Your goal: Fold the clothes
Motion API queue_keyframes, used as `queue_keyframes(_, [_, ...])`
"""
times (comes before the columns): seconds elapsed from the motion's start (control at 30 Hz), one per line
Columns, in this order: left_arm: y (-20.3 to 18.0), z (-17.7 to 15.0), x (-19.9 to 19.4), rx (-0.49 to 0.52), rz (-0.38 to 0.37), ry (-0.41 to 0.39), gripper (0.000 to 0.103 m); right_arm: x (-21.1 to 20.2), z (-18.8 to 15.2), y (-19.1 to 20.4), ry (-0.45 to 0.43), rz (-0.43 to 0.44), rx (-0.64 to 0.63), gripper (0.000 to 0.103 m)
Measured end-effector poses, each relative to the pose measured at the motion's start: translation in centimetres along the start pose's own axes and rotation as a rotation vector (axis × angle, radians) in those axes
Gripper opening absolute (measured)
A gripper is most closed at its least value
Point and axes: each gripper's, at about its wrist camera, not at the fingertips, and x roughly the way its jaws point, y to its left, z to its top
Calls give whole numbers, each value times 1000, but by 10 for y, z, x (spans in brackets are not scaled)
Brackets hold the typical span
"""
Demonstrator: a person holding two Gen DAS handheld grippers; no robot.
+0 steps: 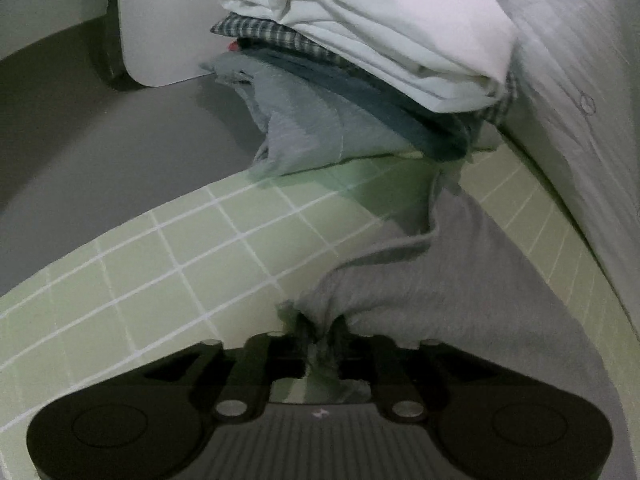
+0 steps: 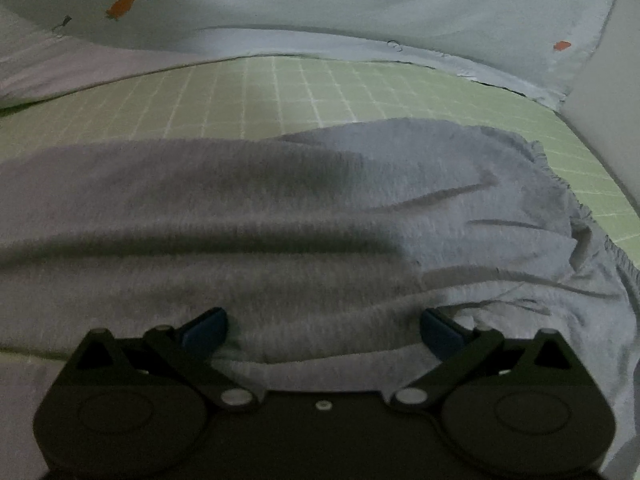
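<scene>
Each camera sits just behind its own claw and looks steeply down onto the bed. The left view, over the left claw [image 1: 320, 344], faces a stack [image 1: 360, 60] near the bed's edge. The right view, over the right claw [image 2: 324, 332], faces the quilt [image 2: 320, 8]. Both sit close above the same grey garment [image 2: 280, 220] and green sheet [image 1: 160, 260].

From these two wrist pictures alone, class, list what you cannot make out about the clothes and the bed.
- Left wrist view: the grey garment runs off the lower right edge; its type is unclear.
- Left wrist view: lower items in the folded stack are covered by the white piece on top.
- Right wrist view: the left hand-held gripper is out of frame.
- Right wrist view: the quilt's small prints are blurred.
</scene>
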Motion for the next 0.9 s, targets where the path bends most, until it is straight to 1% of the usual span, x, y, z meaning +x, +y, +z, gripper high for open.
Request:
queue_keyframes(0.03, [-3,-1,-7,22,-7,-7,33,-3,-2,-3,-6,10,1,103])
queue_keyframes(0.1, [-13,-5,-22,75,-36,-31,54,-11,-7,-10,-33,41,8,103])
queue_keyframes(0.13, [-19,-9,-31,107,-63,-45,60,-14,-9,-14,-49,51,14,103])
queue_keyframes(0.17, [-27,-15,-41,143,-92,-59,72,-18,-12,-18,-63,54,21,103])
queue_keyframes(0.2, [-35,-23,-49,177,-122,-67,81,-22,-14,-23,-79,51,32,103])
queue_keyframes(0.3, [-64,-51,-71,282,-212,-70,91,-30,-21,-43,-118,50,62,103])
queue_keyframes(0.37, [-88,-79,-83,359,-253,-41,93,-33,-26,-59,-135,58,84,103])
queue_keyframes(0.43, [-112,-109,-95,432,-288,-15,94,-34,-31,-78,-133,81,110,103])
queue_keyframes(0.5, [-138,-142,-107,504,-326,8,97,-34,-36,-100,-131,113,120,103])
queue_keyframes(0.6, [-175,-183,-120,589,-360,59,99,-29,-37,-136,-127,136,126,103])
queue_keyframes(0.67, [-198,-205,-124,625,-359,86,99,-22,-33,-161,-120,164,137,103])
queue_keyframes(0.8, [-243,-236,-127,674,-329,93,100,-5,-14,-210,-144,119,97,103])
queue_keyframes(0.9, [-274,-246,-125,690,-297,77,100,13,4,-243,-159,101,67,103])
